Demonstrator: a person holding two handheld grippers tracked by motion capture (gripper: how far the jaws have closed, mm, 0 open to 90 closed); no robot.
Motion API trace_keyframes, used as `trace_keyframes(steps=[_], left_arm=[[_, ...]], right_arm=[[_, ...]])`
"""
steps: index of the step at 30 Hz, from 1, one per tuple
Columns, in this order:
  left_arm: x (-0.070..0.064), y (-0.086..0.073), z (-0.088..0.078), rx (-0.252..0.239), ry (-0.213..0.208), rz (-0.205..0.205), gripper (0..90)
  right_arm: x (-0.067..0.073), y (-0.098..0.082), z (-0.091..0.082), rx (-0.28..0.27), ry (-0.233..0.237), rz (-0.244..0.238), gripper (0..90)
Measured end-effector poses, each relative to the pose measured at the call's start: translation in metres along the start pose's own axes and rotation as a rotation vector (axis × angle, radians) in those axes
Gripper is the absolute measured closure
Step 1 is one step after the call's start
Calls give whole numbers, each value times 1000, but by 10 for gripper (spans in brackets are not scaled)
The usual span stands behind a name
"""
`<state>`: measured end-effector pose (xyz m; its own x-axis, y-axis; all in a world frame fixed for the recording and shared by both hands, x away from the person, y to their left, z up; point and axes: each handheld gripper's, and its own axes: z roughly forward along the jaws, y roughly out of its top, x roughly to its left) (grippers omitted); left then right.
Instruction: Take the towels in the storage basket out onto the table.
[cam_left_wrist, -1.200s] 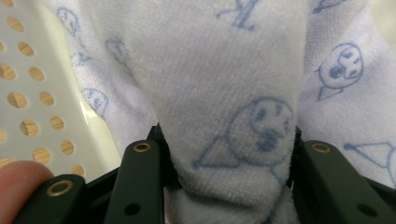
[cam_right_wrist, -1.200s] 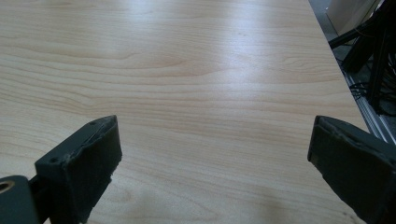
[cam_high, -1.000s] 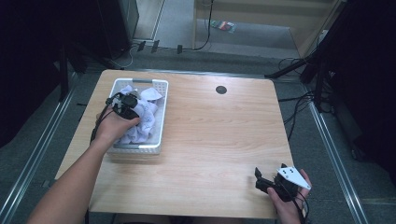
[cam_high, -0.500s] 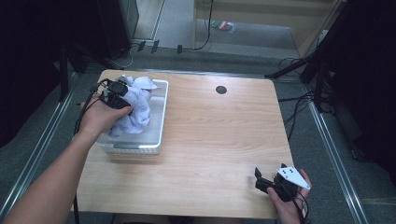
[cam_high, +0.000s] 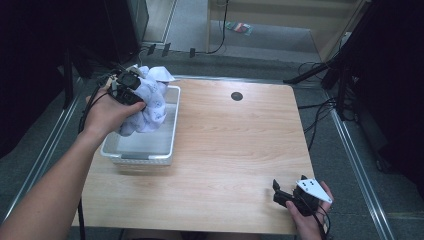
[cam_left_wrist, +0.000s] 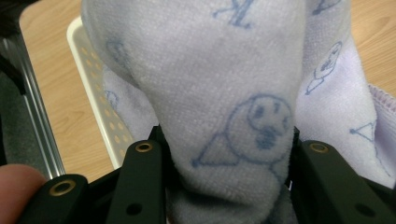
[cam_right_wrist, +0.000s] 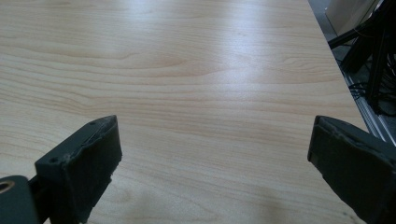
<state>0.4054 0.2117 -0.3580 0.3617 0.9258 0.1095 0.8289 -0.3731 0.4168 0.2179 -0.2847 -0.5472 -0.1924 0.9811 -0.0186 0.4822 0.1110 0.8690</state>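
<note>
Left gripper view shows the cloth (cam_left_wrist: 243, 93), a pale lilac towel printed with blue doodles, bunched thick between the two black jaws, which pinch a fold of it from both sides. From the high view, the cloth (cam_high: 150, 102) hangs in a lump from the left tool (cam_high: 131, 89) over the far left part of the white basket (cam_high: 145, 155), its lower end trailing down inside the basket near the left wall. The basket sits at the left side of the desk (cam_high: 230, 150), and its floor looks bare where it can be seen. The right tool (cam_high: 281, 192) rests at the near right corner of the desk, well apart from the cloth; in the right gripper view its jaws stand spread wide with nothing but wood grain of the desk (cam_right_wrist: 201, 84) between them. The step in hand looks to be lifting the cloth out of the basket. To do it well, the left tool should hold its pinch firm and go straight up until the trailing end clears the rim, so the cloth does not catch the wall and drag or tip the light basket. Only then should it carry the cloth right, toward the open middle of the desk.
</note>
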Motion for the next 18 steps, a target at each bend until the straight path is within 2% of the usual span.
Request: trace_keyframes(steps=[2,7,8,13,14,15,16,17,18], left_arm=[[-7,6,-7,-10,-4,19,599],[-20,12,-12,-23,-17,39,599],[-29,16,-13,-26,-22,60,599],[-43,23,-13,-34,-44,74,598],[-51,27,-13,-33,-48,93,597],[-51,27,-13,-33,-48,93,597],[-60,31,-12,-35,-56,105,597],[-60,31,-12,-35,-56,105,597],[-68,34,-11,-35,-60,116,597]], right_arm=[[0,0,0,0,1,1,28],[0,0,0,0,3,0,28],[0,0,0,0,4,0,28],[0,0,0,-1,5,2,28],[0,0,0,-2,4,2,28],[0,0,0,-2,4,2,28],[0,0,0,-3,3,2,28],[0,0,0,-3,3,2,28],[0,0,0,-2,4,1,28]])
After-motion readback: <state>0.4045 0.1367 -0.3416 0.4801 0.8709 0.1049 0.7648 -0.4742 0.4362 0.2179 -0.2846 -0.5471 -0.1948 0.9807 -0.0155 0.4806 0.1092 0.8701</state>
